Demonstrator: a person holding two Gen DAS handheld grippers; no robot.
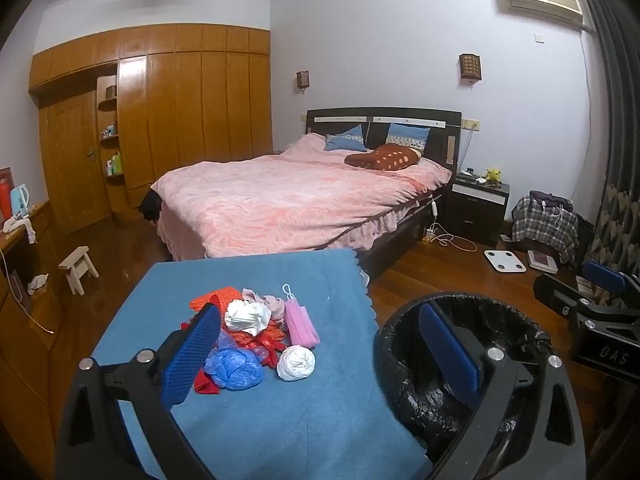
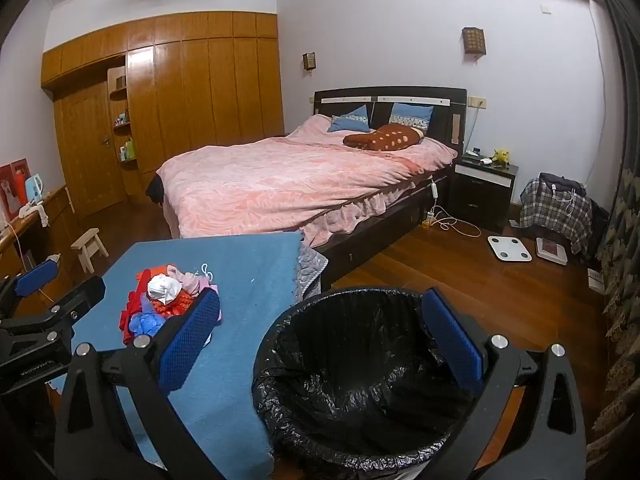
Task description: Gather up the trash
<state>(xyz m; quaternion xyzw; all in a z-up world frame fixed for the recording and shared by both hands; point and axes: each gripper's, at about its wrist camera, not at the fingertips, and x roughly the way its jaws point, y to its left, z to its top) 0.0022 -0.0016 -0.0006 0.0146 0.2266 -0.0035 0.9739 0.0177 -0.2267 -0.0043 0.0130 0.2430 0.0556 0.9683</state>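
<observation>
A heap of trash (image 1: 252,332) lies on a blue-covered table (image 1: 320,420): white paper wads, a blue plastic bag (image 1: 234,368), red and orange scraps, a pink face mask (image 1: 301,320). A bin lined with a black bag (image 2: 352,376) stands on the floor right of the table. My left gripper (image 1: 320,360) hovers open over the table's near side, its left pad in front of the heap. My right gripper (image 2: 320,340) hangs open above the bin, with nothing between its fingers. In the right wrist view the heap (image 2: 168,300) sits behind the right gripper's left pad.
A bed with a pink cover (image 1: 288,200) stands beyond the table. A small wooden stool (image 1: 78,268) is on the floor at left, near a wooden counter (image 1: 24,280). A white scale (image 1: 505,261) and cables lie on the wood floor at right.
</observation>
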